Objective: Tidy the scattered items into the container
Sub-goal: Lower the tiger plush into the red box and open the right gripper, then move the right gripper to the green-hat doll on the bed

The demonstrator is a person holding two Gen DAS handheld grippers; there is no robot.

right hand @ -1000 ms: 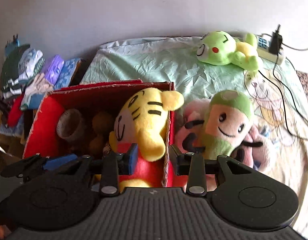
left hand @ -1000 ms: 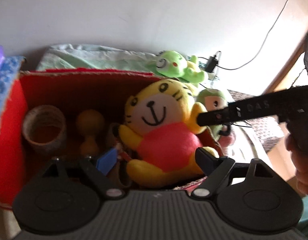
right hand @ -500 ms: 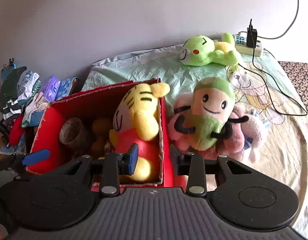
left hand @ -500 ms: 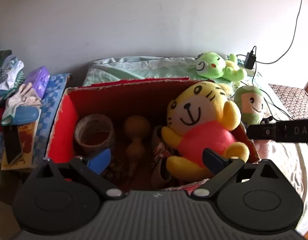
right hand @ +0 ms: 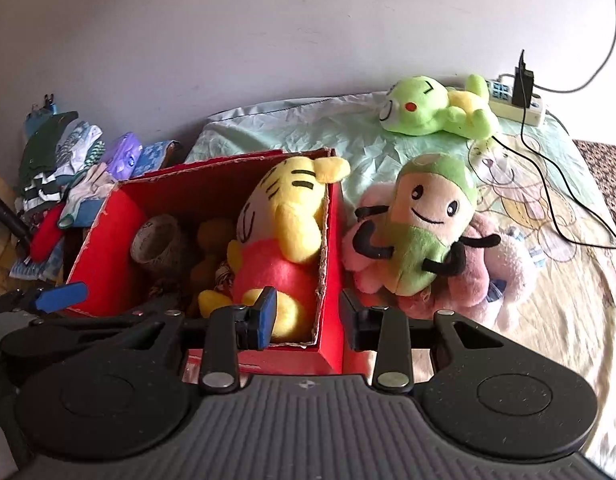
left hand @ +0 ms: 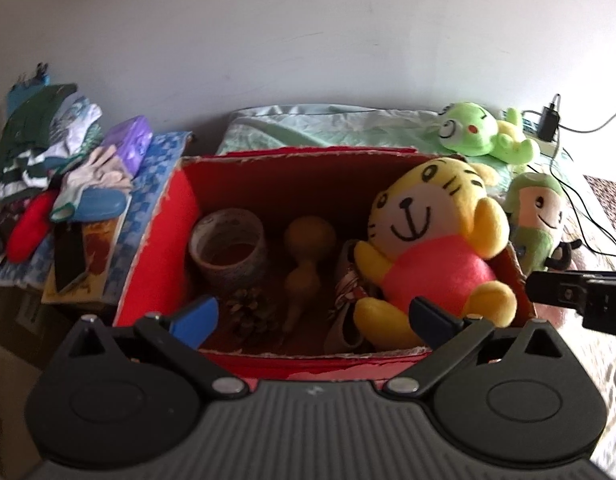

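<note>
Tiger plush (left hand: 436, 248) in box (left hand: 156, 240), right end; tape roll (left hand: 228, 248) left; gourd (left hand: 308, 252) between.

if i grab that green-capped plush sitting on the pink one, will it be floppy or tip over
The green-capped plush looks soft and stuffed, so it will probably squash between the pads and sag rather than stay stiff. It likely weighs little for its bulk. It leans on the pink plush beside the red box, so a push would probably topple it; its thin black arms should dangle.

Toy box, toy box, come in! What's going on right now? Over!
Left gripper opening, nothing in it. Right gripper open, empty, straddling box wall. Tiger in box. Three plushies outside: green-capped, pink, frog.
</note>
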